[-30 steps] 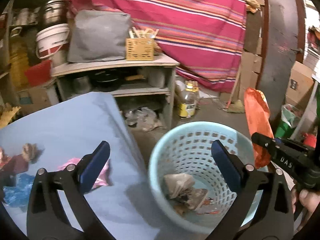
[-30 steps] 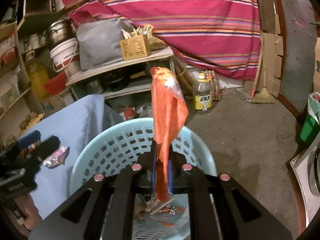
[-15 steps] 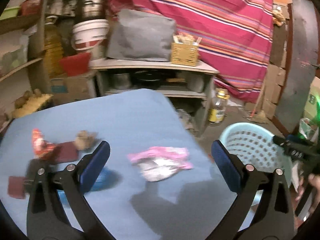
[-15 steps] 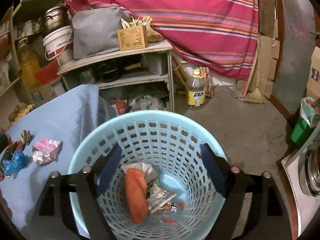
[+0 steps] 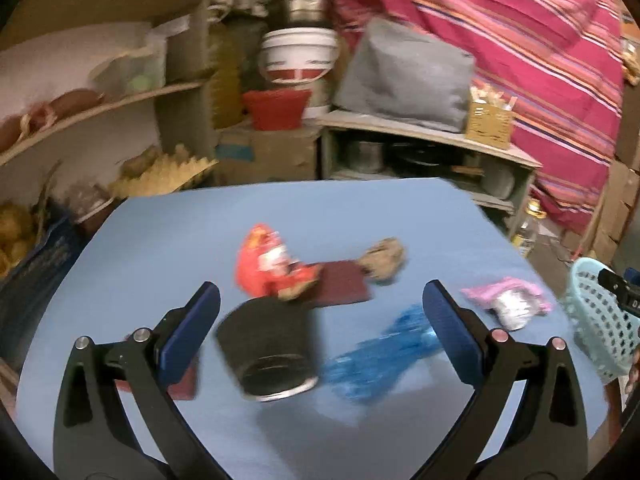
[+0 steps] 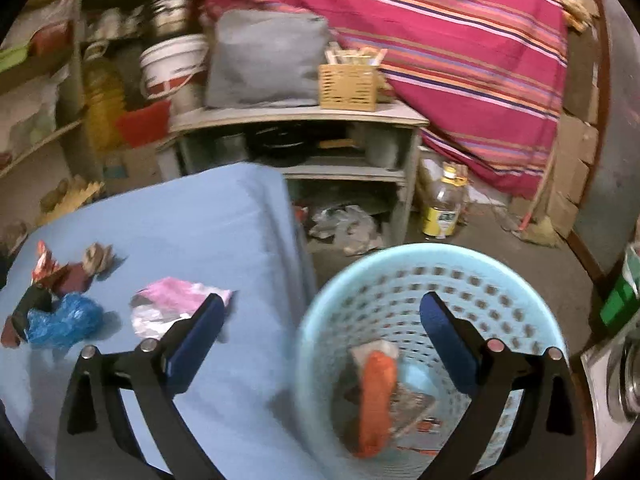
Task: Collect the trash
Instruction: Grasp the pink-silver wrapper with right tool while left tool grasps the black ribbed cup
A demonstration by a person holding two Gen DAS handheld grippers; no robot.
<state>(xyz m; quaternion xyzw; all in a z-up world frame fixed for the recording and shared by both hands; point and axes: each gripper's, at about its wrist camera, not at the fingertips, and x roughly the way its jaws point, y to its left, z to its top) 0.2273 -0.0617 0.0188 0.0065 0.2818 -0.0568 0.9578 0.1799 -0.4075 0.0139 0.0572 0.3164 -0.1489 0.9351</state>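
Note:
My left gripper [image 5: 320, 320] is open and empty above the blue table [image 5: 200, 224]. Between its fingers lie a black cylinder [image 5: 268, 352] and a crumpled blue plastic bag [image 5: 384, 356]. Beyond them are a red wrapper [image 5: 264, 264], a maroon card [image 5: 344, 286], a brown crumpled wad [image 5: 384, 258] and a pink wrapper [image 5: 508, 300]. My right gripper [image 6: 320, 328] is open and empty over the light blue basket [image 6: 400, 272], which holds an orange wrapper [image 6: 376, 392] and other trash. The pink wrapper [image 6: 176, 304] and blue bag [image 6: 60, 320] show at its left.
The basket [image 5: 596, 320] stands off the table's right edge. Behind the table are a shelf unit [image 6: 304, 116] with a grey bag and wicker box, buckets, an oil bottle [image 6: 444, 204] on the floor and a striped cloth [image 6: 460, 40].
My right gripper opened and dropped the orange wrapper into the basket, then shifted left. My left gripper swung left from the basket to over the trash on the table.

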